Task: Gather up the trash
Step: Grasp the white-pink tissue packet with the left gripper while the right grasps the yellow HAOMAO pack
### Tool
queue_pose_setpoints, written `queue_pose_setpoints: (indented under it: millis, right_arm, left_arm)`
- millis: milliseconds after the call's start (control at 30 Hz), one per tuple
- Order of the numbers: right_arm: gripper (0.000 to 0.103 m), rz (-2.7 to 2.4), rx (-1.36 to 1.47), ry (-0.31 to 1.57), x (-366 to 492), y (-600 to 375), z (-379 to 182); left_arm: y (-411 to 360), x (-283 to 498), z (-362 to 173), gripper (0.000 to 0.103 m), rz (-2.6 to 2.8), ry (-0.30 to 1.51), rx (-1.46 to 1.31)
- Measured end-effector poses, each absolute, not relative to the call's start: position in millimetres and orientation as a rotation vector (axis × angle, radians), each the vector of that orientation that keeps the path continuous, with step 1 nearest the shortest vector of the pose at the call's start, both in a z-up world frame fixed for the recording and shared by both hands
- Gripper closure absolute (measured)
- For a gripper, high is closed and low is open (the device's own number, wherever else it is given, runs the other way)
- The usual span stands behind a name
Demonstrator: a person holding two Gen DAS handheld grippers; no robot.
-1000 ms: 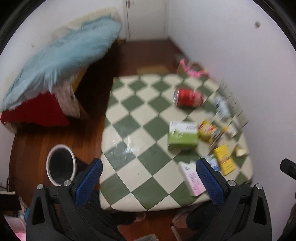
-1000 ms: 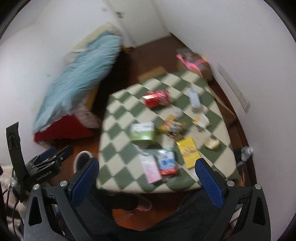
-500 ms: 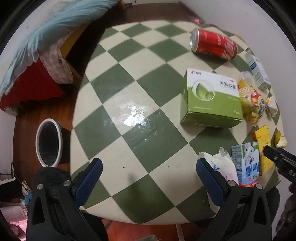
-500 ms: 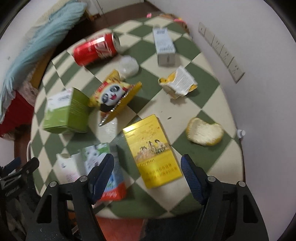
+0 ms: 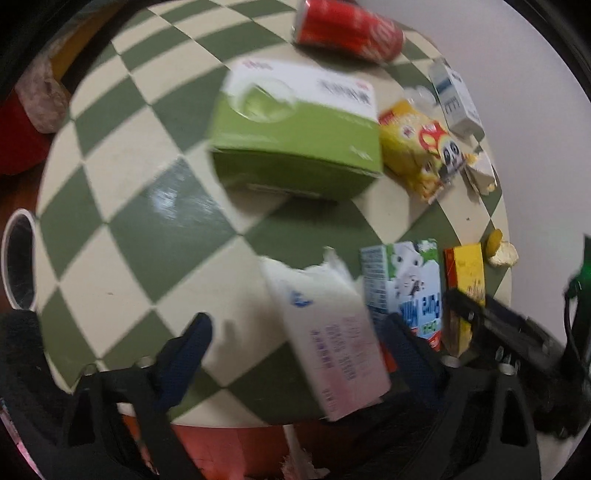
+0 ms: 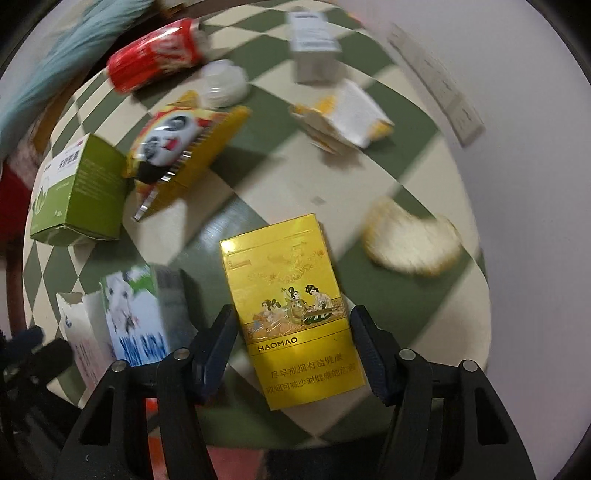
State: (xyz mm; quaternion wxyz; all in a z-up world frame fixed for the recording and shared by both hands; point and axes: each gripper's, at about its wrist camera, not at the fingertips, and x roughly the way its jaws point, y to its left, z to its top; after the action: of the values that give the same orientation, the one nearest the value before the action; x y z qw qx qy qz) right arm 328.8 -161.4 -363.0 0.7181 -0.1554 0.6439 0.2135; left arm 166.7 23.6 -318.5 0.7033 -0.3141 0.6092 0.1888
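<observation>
Right gripper (image 6: 291, 350) points down at the checkered table (image 6: 424, 177), jaws straddling the yellow cigarette pack (image 6: 291, 314). Pack lies flat at the table's near edge, long axis 12-to-6 with a slight lean, top end toward 11, warning-text end toward 5. Jaws have just been closing; a gap shows on both sides of the pack, pads not pressing yet, so nothing gripped.

Left gripper (image 5: 295, 343) is over the torn white-pink carton (image 5: 325, 332), also at the near edge. Carton long axis runs 11-to-5, ripped-open end toward 11. Jaws have just been closing with the carton between them. Right pad sits close to the carton's side, contact unclear through blur; left pad stands clear of it. Not clamped.

Blue-white milk carton (image 5: 410, 284) lies just beside the torn carton at 3, then the yellow pack.

Green box (image 5: 295, 129) at 12 of the left gripper, red can (image 5: 347, 26) beyond it, lying on its side. Panda snack bag (image 6: 177, 147) at 10 of the yellow pack, bread piece (image 6: 410, 240) at 2.

Vs 1 second back: both cameras are much nearer the table, room and bed out of frame, both jaw pairs narrower.
</observation>
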Motion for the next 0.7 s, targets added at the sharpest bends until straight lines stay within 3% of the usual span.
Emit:
queue_pose_setpoints:
  millis: [67,167,400,700]
  right_arm:
    - [0.039,0.465,-0.325,1.433,321,-170,-363]
    - [0.039,0.460,-0.327,1.436,310,-177,-364]
    - [0.039,0.450,-0.329,1.438,287,-184,-361]
    - [0.033,0.476,-0.463,1.462,274,-157,-357]
  left_arm:
    - [19,171,-326,0.032,0.419,1.372,-0.709]
    - [15,172,-329,0.048,0.409,1.353,-0.701]
    - [22,160,-317,0.050,0.428,1.400,-0.472]
    - [46,148,-336,0.047,0.424,1.456,-0.535]
